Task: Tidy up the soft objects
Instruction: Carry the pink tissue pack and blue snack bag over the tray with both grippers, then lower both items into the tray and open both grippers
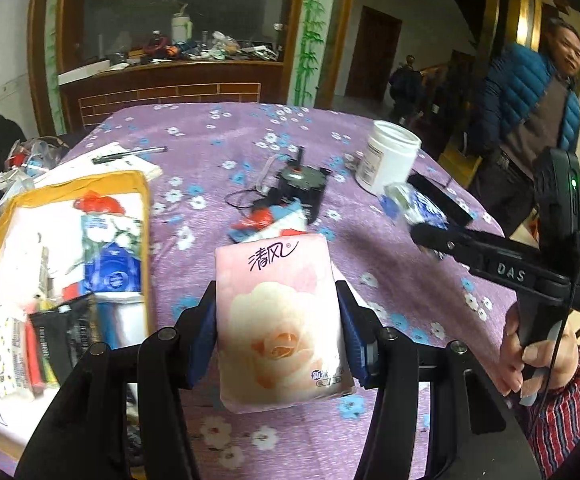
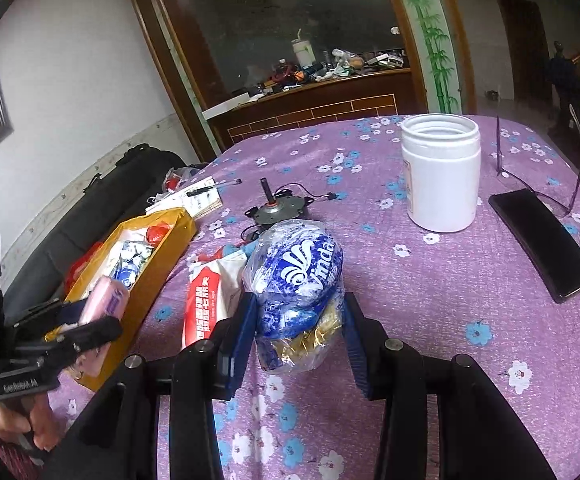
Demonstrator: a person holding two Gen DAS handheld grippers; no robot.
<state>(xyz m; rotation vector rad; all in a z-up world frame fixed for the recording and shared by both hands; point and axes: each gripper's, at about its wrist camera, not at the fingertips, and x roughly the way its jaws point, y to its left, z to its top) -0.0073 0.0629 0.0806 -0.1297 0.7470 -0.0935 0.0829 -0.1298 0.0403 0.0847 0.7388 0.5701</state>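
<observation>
Pads of the left gripper (image 1: pixel 276 320) are pressing both long sides of a pink tissue pack (image 1: pixel 280 320) printed with a rose, holding it clear of the table (image 1: pixel 389 280) at the lower centre of the left wrist view. To its left, along the frame's left edge, a yellow-rimmed box (image 1: pixel 50 184) is lying open, already holding blue and white packets and a dark pouch. Beyond the pack, at mid-frame, a small motor (image 1: pixel 301 184) with wires is sitting on the purple flowered cloth, and a white jar (image 1: pixel 389 156) is standing at upper right.

The right gripper (image 2: pixel 299 320) is clamping a crumpled blue and white plastic tissue bag (image 2: pixel 293 280) at the centre of the right wrist view, with the bag's lower end bulging between the blue pads. Just left of it a red and white wipes pack (image 2: pixel 206 300) is lying on the table. Further right, a black phone (image 2: pixel 541 240) is lying flat beside a pair of glasses (image 2: pixel 537 160). A person in a blue puffer jacket (image 1: pixel 529 92) is standing at the upper right of the left wrist view.
</observation>
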